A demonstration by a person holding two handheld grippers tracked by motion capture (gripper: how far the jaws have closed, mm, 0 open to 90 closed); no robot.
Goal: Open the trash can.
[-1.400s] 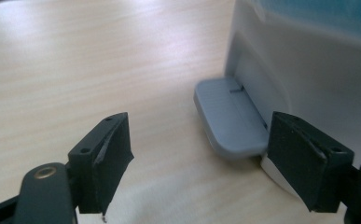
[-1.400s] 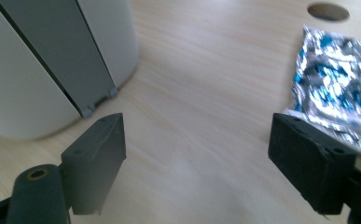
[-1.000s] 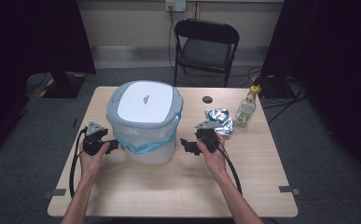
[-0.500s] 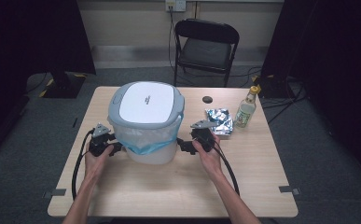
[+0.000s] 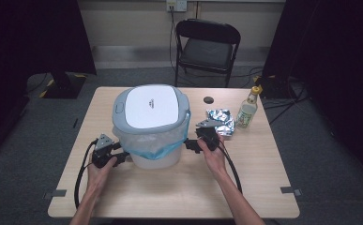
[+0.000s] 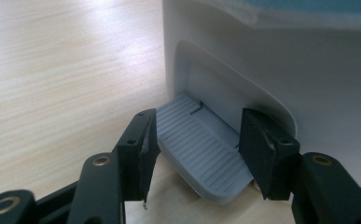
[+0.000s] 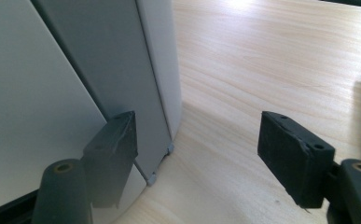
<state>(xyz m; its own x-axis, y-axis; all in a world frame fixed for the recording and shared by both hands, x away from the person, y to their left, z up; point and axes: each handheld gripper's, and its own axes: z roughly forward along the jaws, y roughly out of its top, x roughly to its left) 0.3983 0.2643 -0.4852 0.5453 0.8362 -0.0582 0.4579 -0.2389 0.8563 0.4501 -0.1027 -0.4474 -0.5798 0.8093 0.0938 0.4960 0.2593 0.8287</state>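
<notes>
**A:** Where are you, starting at the left?

**B:** My left gripper (image 6: pixel 194 154) is down at the foot of the white plastic pedal bin (image 5: pixel 153 157), which stands mid-table with a grey lid (image 5: pixel 149 107) and a blue liner bag (image 5: pixel 153 140). The jaws stand open either side of the ribbed grey foot pedal (image 6: pixel 206 156), not pinching it.

**A:** So which step is this?

**B:** Lining up on the pedal, I'd say. Next I need to press it down or close on it to lift the lid.

**A:** And on the right?

**B:** My right gripper (image 7: pixel 201 154) is wide open too, one jaw against the bin's grey back panel (image 7: pixel 99 60), the other over bare wooden table (image 7: pixel 271 56). It can steady the bin.

**A:** Anything in the way?

**B:** A crumpled silver foil packet (image 5: pixel 220 121) lies just beside my right hand (image 5: pixel 213 157), and a small clear bottle with a yellow cap (image 5: pixel 247 110) is beyond it. Neither blocks the pedal.
</notes>
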